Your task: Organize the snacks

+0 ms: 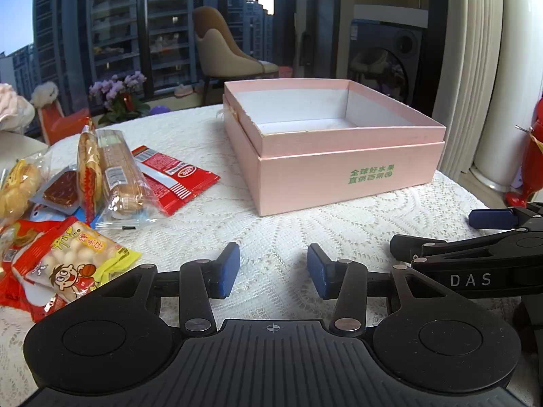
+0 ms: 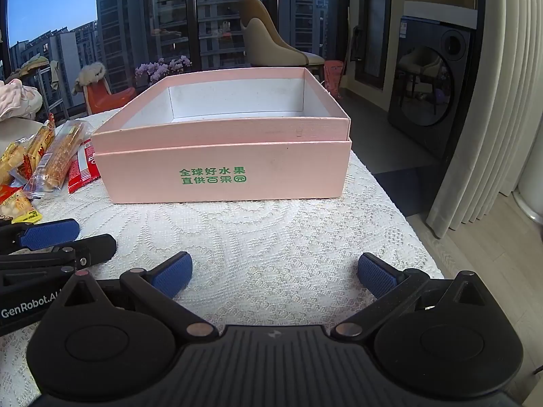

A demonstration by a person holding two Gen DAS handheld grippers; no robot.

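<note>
Nearest: left gripper [image 1: 273, 273], jaws moderately apart, holding nothing, low over the lace tablecloth [image 1: 305, 230]; right gripper [image 2: 275, 276] just beside it, jaws spread wide, also holding nothing.

Left of the grippers: snack pile, unsorted. Yellow-and-red cartoon packet [image 1: 73, 259] closest; beyond it a clear-wrapped biscuit pack [image 1: 120, 176], a small dark-red jelly tub [image 1: 59, 191], a flat red sachet [image 1: 173, 178].

Centre, further back: pink box [image 1: 346, 176] with green lettering, open, seated in its upturned lid; what shows of its white inside is bare.

Handling note, as judgement: nothing boxed yet. Left gripper is best placed to begin; take the cartoon packet by a flat edge, since crinkly film may slip, and lift clear of the box wall before lowering.

Not determinable: the near part of the box floor, hidden behind the front wall; the pile's left extent, cut off; items beneath the top packets
</note>
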